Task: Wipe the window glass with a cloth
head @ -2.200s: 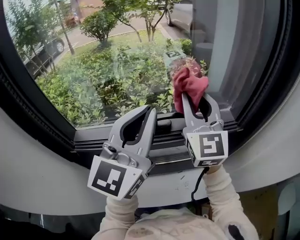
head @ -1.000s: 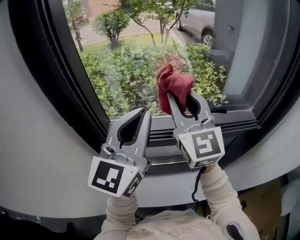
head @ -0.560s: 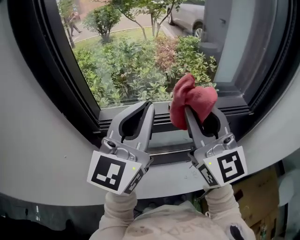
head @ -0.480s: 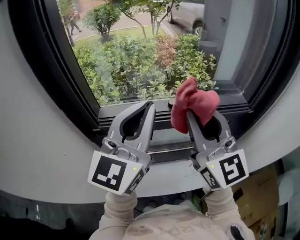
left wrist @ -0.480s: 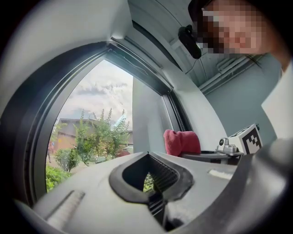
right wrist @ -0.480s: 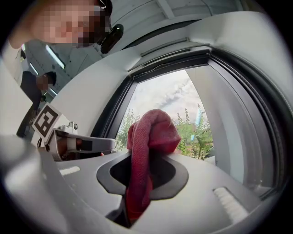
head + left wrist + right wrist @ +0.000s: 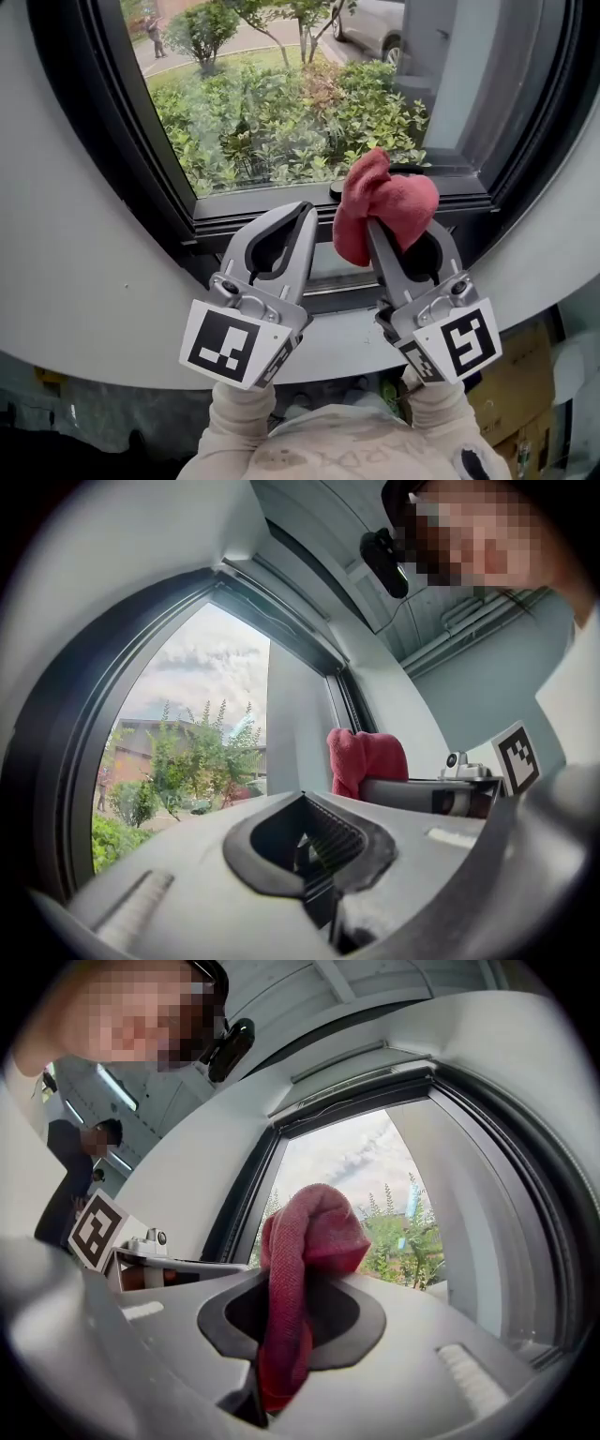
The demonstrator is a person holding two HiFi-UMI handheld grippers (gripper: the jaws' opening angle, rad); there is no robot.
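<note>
My right gripper (image 7: 405, 236) is clamped on the red cloth (image 7: 384, 199), a crumpled woven bunch in front of the window (image 7: 281, 112) lower frame, and my left gripper (image 7: 302, 216), just left, has its jaws together.

No legible words, brands, numbers or signs in any view. Only coded black-and-white square patterns, without letters or digits: one on the left marker cube (image 7: 232, 345) at 7 o'clock in the head view, and one on the right marker cube (image 7: 457, 339) at 5 o'clock. Same kind of pattern at 3 o'clock in the left gripper view, on the right marker cube (image 7: 518, 757), and at 9 o'clock in the right gripper view, on the left marker cube (image 7: 94, 1230).
</note>
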